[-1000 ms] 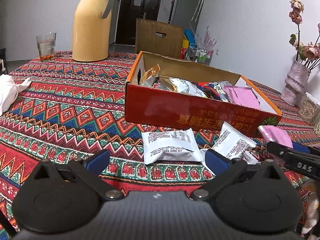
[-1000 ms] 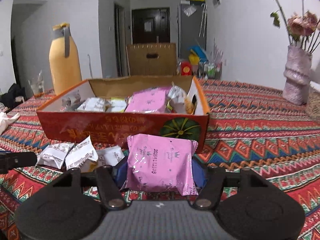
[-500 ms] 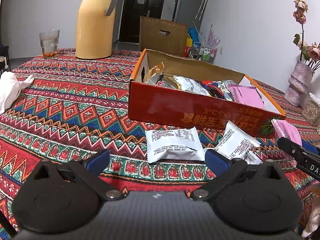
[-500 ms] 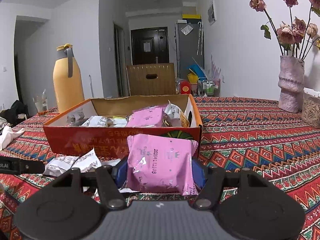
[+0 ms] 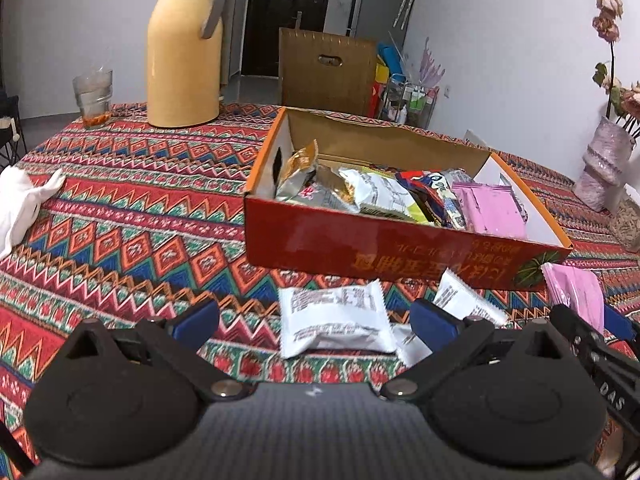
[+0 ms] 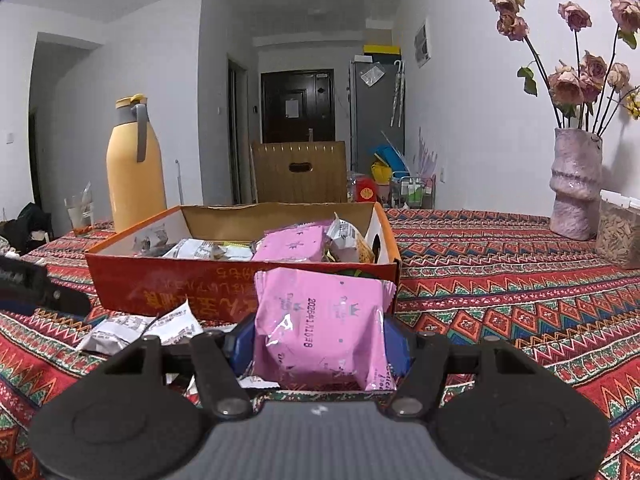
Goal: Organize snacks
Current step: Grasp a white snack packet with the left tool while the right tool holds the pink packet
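A pink snack packet (image 6: pixel 324 328) sits upright between the blue pads of my right gripper (image 6: pixel 320 338), which is shut on it in front of the red cardboard box (image 6: pixel 168 280). The same packet (image 5: pixel 576 292) and gripper show at the right of the left wrist view. The box (image 5: pixel 384 248) holds several snack packets, another pink one (image 5: pixel 490 210) among them. My left gripper (image 5: pixel 316 322) stands open above the cloth, with a white packet (image 5: pixel 334 322) lying flat beyond its fingers. More white packets (image 5: pixel 464 304) lie beside it, near the box front.
A yellow thermos jug (image 5: pixel 184 48) and a glass (image 5: pixel 93 98) stand at the far left of the patterned tablecloth (image 5: pixel 120 216). A white cloth (image 5: pixel 20 208) lies at the left edge. A pink vase of dried roses (image 6: pixel 574 188) and a clear jar (image 6: pixel 618 232) stand right. A brown chair back (image 6: pixel 300 172) is behind the table.
The left gripper has risen a little, so more of the box's inside shows. The right gripper has tilted upward with the pink packet still in it.
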`<state>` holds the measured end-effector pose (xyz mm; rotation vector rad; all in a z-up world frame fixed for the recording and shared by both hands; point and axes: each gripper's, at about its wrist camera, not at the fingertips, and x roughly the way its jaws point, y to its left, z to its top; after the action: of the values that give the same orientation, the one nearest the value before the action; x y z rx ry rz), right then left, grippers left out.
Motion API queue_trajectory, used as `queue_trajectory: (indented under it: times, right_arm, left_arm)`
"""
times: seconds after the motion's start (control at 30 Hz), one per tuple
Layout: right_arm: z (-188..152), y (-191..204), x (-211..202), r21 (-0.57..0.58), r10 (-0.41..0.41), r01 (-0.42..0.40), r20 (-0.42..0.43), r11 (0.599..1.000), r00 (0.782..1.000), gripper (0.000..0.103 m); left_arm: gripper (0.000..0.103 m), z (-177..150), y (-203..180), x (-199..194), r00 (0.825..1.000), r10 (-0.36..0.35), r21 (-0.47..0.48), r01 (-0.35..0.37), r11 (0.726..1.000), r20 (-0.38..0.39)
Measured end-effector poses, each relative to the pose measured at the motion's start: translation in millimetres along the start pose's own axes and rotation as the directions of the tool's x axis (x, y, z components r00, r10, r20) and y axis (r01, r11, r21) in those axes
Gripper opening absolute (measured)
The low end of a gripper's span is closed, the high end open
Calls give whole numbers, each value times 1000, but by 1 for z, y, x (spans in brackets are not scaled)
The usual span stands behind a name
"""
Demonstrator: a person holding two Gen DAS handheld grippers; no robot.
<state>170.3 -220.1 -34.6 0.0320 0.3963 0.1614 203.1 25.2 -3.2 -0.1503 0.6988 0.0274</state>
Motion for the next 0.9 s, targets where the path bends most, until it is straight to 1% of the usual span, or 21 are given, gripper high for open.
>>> queue_trajectory:
  times: [0.13, 0.2, 0.33, 0.5, 0.77, 0.83, 0.9]
  right_arm:
    - [0, 1, -2, -10, 1, -1, 14, 1000, 1000, 63]
    - [0, 1, -3, -11, 1, -1, 18, 1000, 1000, 63]
    - [0, 1, -3, -11, 1, 0, 19, 1000, 1000, 63]
    - [0, 2, -3, -15, 1, -1, 18, 1000, 1000, 63]
    - [0, 3, -3, -21, 3, -3, 15, 1000, 1000, 63]
    - [0, 3, -3, -22, 4, -3, 15, 1000, 1000, 64]
    - [0, 3, -2, -24, 5, -4, 15, 1000, 1000, 64]
  left_arm:
    - [103, 5, -9, 15, 999, 13, 10, -13, 1000, -38]
    - [103, 7, -13, 27, 997, 33, 11, -32, 999, -63]
    - [103, 5, -15, 47, 994, 48, 2, -48, 999, -97]
    - [103, -2, -11, 63, 990, 77, -3, -78, 997, -117]
    - [102, -9, -16, 64, 989, 118, 45, -115, 992, -91]
    - [99, -9, -16, 63, 989, 119, 44, -116, 992, -88]
    - [94, -9, -16, 63, 989, 124, 46, -121, 992, -83]
